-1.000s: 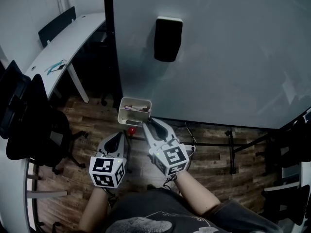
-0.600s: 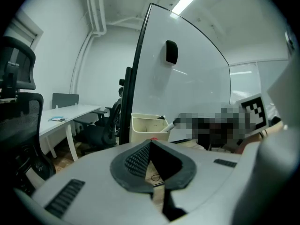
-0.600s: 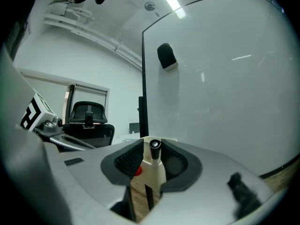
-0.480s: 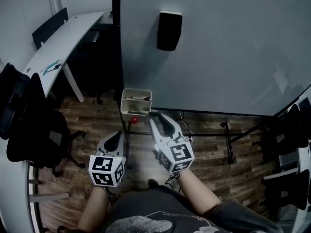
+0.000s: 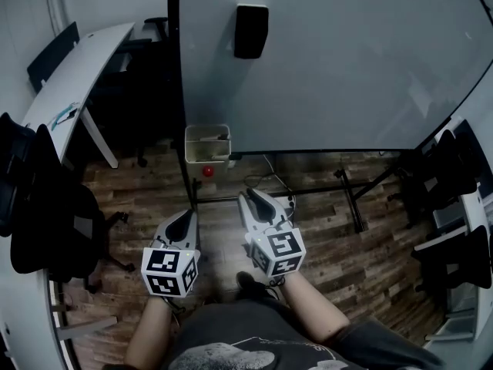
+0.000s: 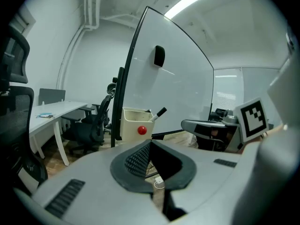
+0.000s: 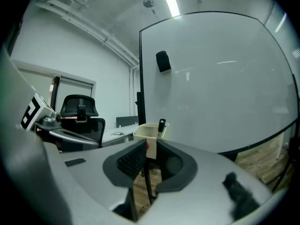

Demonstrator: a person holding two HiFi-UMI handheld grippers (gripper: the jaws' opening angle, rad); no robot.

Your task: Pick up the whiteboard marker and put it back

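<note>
A whiteboard marker [image 6: 158, 113] with a black cap stands tilted in the cream holder box [image 6: 135, 121] fixed at the whiteboard's lower left edge. The right gripper view shows the same marker [image 7: 161, 124] in the box [image 7: 149, 131]. In the head view the box [image 5: 207, 149] carries a red knob [image 5: 207, 171]. Both grippers hang well short of it, above the floor. My left gripper [image 5: 182, 220] is shut and empty. My right gripper [image 5: 248, 200] holds nothing, with a narrow gap between its pads.
A black eraser [image 5: 250, 31] clings to the whiteboard [image 5: 331, 60]. The board's black stand legs [image 5: 348, 199] and a cable lie on the wooden floor. Left are a white desk [image 5: 77, 72] and black office chairs [image 5: 46, 206]; more chairs stand at the right [image 5: 454, 206].
The right gripper has drawn back from the holder box, where its tips were a second ago. The box now lies farther from both grippers. The left gripper has hardly moved.
</note>
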